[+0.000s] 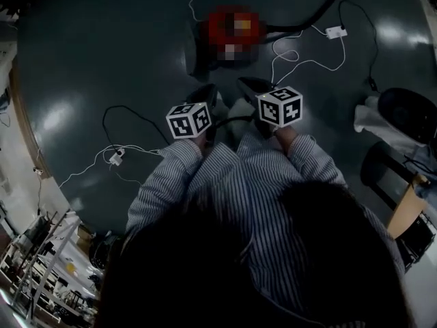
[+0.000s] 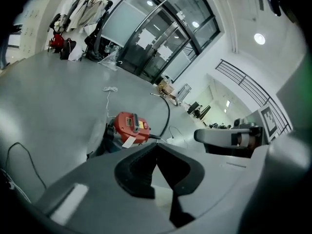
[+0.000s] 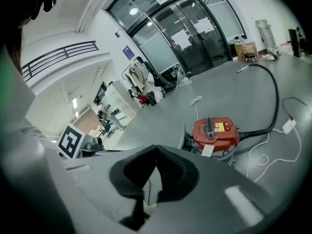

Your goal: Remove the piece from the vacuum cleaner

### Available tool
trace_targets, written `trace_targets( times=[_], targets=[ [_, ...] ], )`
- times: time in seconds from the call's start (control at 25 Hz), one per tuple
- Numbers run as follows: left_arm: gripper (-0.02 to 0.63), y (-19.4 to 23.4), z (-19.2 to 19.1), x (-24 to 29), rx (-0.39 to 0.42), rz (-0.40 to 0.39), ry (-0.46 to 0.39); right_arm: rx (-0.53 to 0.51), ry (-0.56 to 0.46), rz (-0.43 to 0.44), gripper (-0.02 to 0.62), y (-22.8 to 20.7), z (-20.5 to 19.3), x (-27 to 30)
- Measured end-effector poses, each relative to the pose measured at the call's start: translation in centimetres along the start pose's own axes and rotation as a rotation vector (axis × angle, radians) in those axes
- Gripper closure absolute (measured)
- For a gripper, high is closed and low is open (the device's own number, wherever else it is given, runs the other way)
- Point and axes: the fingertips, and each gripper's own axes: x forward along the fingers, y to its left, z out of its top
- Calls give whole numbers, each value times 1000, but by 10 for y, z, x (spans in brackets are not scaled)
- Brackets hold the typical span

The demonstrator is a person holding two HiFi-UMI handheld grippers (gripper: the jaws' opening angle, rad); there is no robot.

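Observation:
The red vacuum cleaner (image 1: 232,31) stands on the dark floor ahead of me, with a black hose (image 1: 321,12) running off to the upper right. It shows in the left gripper view (image 2: 130,126) and the right gripper view (image 3: 214,132) as a red top with a white tag, on a darker body. My left gripper (image 1: 207,91) and right gripper (image 1: 247,83) hang side by side short of it, apart from it. Both are shut with nothing between the jaws (image 2: 156,145) (image 3: 155,148).
White cables and a power adapter (image 1: 336,32) lie right of the vacuum. Another white plug (image 1: 116,157) with cables lies at the left. A black chair (image 1: 410,115) with a white cloth (image 1: 372,118) stands at the right. Glass doors (image 2: 156,38) close the far end.

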Motion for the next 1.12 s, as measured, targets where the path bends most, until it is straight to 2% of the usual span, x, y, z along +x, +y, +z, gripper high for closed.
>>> trace_targets(
  times=[0.24, 0.44, 0.52, 0.64, 0.76, 0.92, 1.12],
  targets=[
    [566, 40, -1, 28, -18, 55, 96, 66, 88, 7, 594, -19, -6, 41],
    [549, 71, -10, 65, 39, 101, 171, 79, 146, 36, 594, -43, -9, 79],
    [551, 87, -17, 84, 33, 117, 192, 106, 158, 52, 594, -58, -10, 95],
    [557, 114, -29, 111, -14, 162, 191, 129, 180, 61, 594, -86, -20, 118],
    [574, 139, -38, 139, -39, 198, 165, 148, 220, 75, 594, -109, -46, 144],
    [559, 166, -46, 171, 25, 222, 144, 180, 280, 97, 594, -125, -90, 172],
    [460, 203, -41, 183, 115, 314, 121, 253, 286, 111, 594, -136, -127, 186]
  ],
)
